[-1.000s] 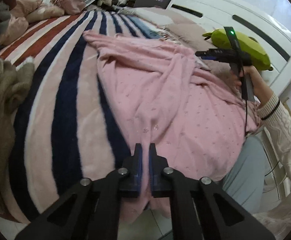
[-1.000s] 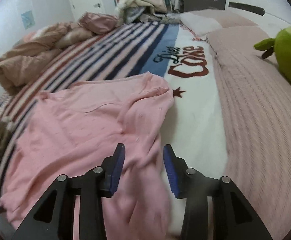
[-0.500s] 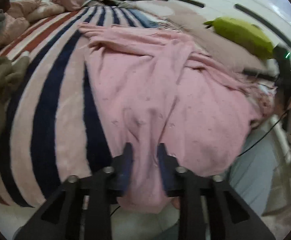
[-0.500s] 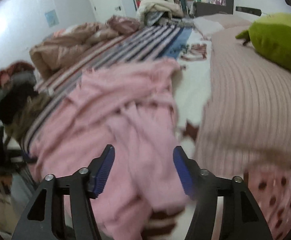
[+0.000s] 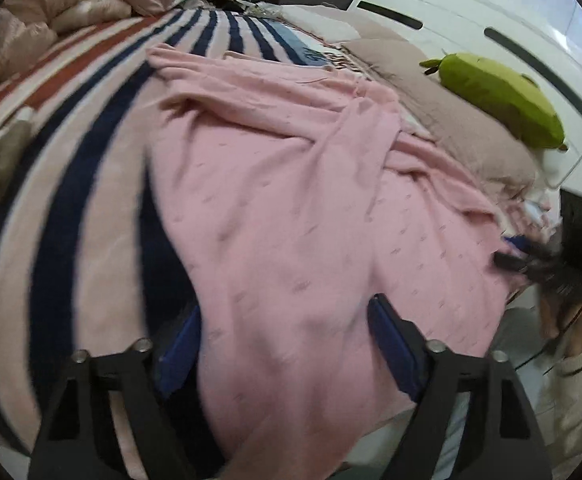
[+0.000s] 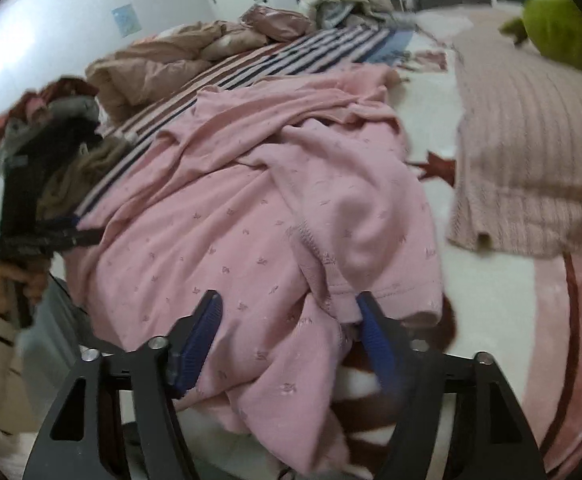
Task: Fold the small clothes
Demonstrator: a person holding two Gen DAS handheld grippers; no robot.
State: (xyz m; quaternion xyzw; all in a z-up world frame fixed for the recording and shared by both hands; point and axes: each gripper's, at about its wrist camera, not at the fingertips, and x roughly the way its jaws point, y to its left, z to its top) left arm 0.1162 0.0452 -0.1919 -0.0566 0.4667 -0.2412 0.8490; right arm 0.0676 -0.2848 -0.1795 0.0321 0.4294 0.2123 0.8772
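Pink knit garment point(image 5: 291, 208) with a small repeated motif is lying rumpled across the striped blanket point(image 5: 71, 208) on the bed, its near hem hanging over the bed edge. One sleeve point(image 5: 367, 132) is crossing the body diagonally, and creases are bunching near the top. Left gripper point(image 5: 285, 344) is opening, its fingers straddling the hem without pressing it. Right gripper point(image 6: 287, 332) is closing around the bunched corner, its pads not yet clamping the fabric. Beside the garment, a ribbed pillow point(image 6: 531, 152) is lying.
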